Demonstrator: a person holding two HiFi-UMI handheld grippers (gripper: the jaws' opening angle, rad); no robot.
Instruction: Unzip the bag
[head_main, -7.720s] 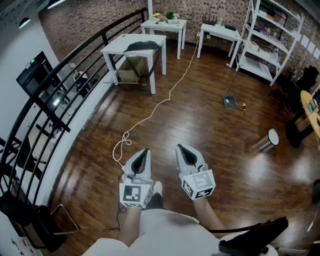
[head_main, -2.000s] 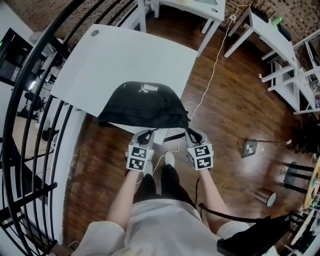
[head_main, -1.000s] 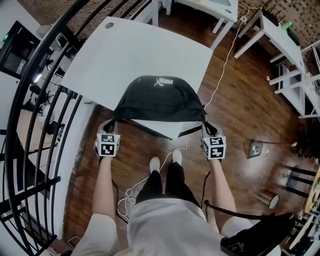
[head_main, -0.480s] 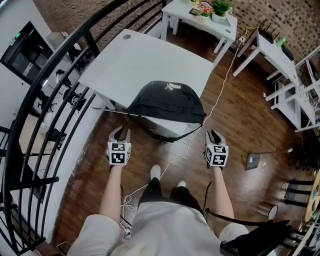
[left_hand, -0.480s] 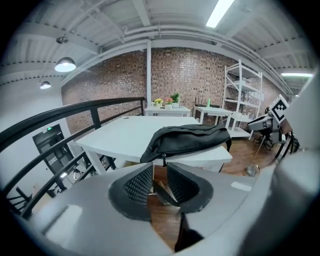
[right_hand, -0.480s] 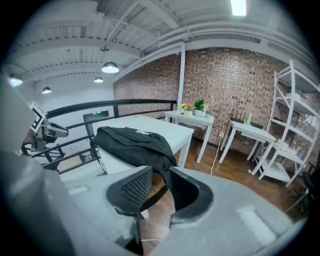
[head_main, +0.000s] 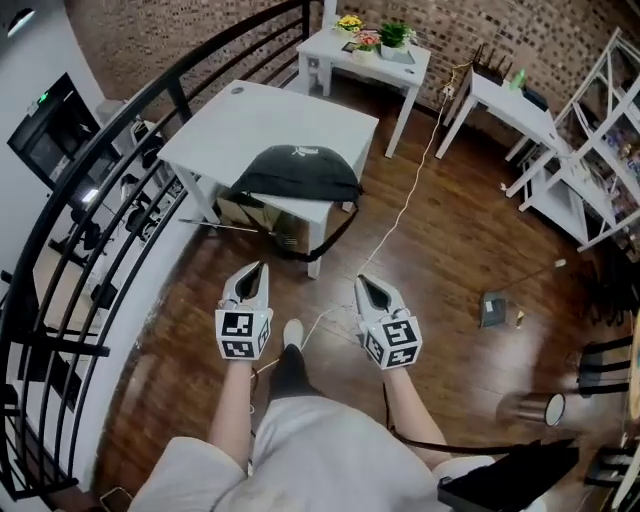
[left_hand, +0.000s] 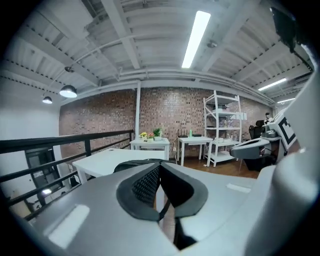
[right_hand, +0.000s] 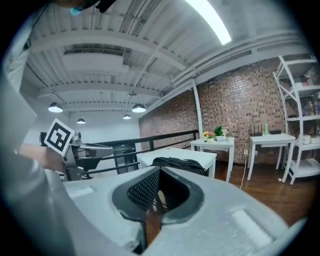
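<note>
**Black bag on bench, both claws clear of it**

Left claw (head_main: 254, 275): jaws together, nothing between them. Right claw (head_main: 368, 290): jaws together, empty, near the left one, over the wooden floor (head_main: 440, 260). Black bag (head_main: 296, 172): well ahead of both claws, untouched, on the white bench (head_main: 240, 115). Its strap (head_main: 335, 232) hangs off the bench's near edge.
</note>
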